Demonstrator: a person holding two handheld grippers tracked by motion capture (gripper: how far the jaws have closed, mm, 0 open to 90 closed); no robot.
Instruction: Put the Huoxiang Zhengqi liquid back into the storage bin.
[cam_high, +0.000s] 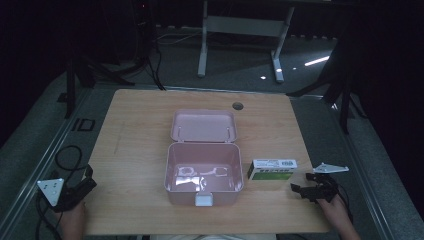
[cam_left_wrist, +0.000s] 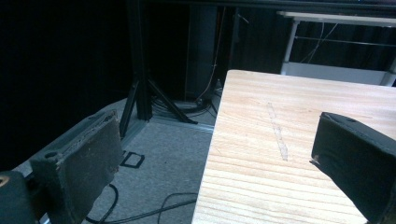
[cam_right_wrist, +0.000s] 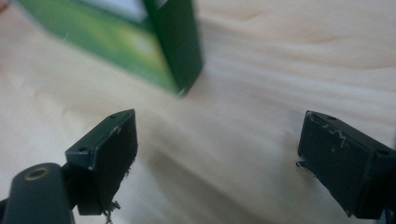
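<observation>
At the table's near left corner the left gripper (cam_high: 82, 187) rests with its jaws spread and nothing between them; its own view looks along the left edge of the wooden table (cam_left_wrist: 299, 121) toward the dark floor, with the jaws straddling that edge. Well to its right, across bare wood, sits the pink box (cam_high: 204, 175), its hinged lid (cam_high: 203, 126) thrown back flat behind it and a white latch (cam_high: 203, 200) on the near wall. Inside, the box looks almost empty: pale glints on its floor may be reflections or a moulded insert, and I cannot tell which. Just beside the box's right wall lies the green and white carton (cam_high: 272, 169), long axis running left to right across the table. The right gripper (cam_high: 311, 189) is by far the nearer hand to it: the carton lies just ahead of it and to its left, near but apart. In the right gripper view the jaws stand wide apart, empty, with the carton's green end (cam_right_wrist: 177, 46) ahead of the left jaw. If the carton is meant for the box, it would likely be pinched across its short width.
</observation>
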